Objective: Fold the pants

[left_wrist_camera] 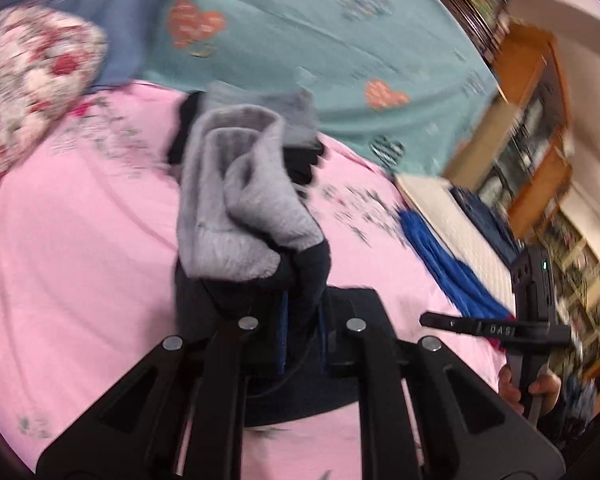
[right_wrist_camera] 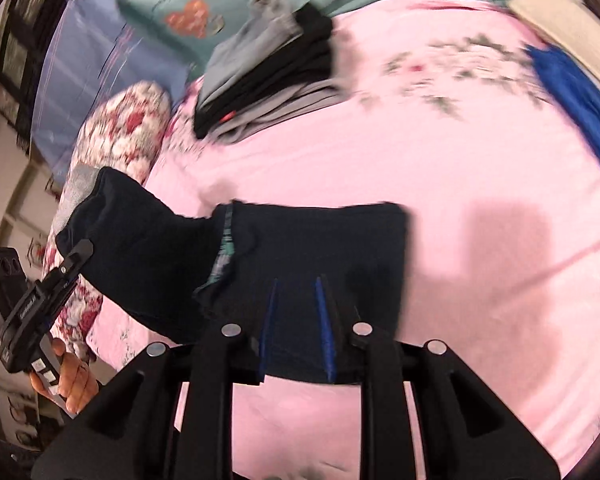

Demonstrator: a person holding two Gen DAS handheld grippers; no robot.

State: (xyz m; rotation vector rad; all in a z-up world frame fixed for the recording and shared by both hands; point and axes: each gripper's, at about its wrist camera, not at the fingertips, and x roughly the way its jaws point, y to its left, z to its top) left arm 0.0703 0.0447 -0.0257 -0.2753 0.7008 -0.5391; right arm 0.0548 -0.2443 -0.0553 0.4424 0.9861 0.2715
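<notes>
Dark navy pants [right_wrist_camera: 312, 248] with a grey fleece lining [left_wrist_camera: 240, 216] lie on the pink bedsheet [right_wrist_camera: 480, 184]. My left gripper [left_wrist_camera: 302, 300] is shut on one end of the pants and holds it lifted, the lining turned outward; it also shows in the right wrist view [right_wrist_camera: 82, 250]. My right gripper [right_wrist_camera: 296, 284] is over the flat part of the pants, its blue-padded fingers [right_wrist_camera: 324, 320] a small gap apart with dark cloth between them. It shows in the left wrist view [left_wrist_camera: 432, 318], seemingly off the cloth.
A stack of folded grey and black clothes [right_wrist_camera: 268, 68] lies farther up the bed. A floral pillow [left_wrist_camera: 28, 84] is at the left, a teal heart-print blanket [left_wrist_camera: 300, 32] beyond. Blue cloth [left_wrist_camera: 440, 252] and a white mattress edge [left_wrist_camera: 452, 216] lie right, before wooden shelves [left_wrist_camera: 532, 120].
</notes>
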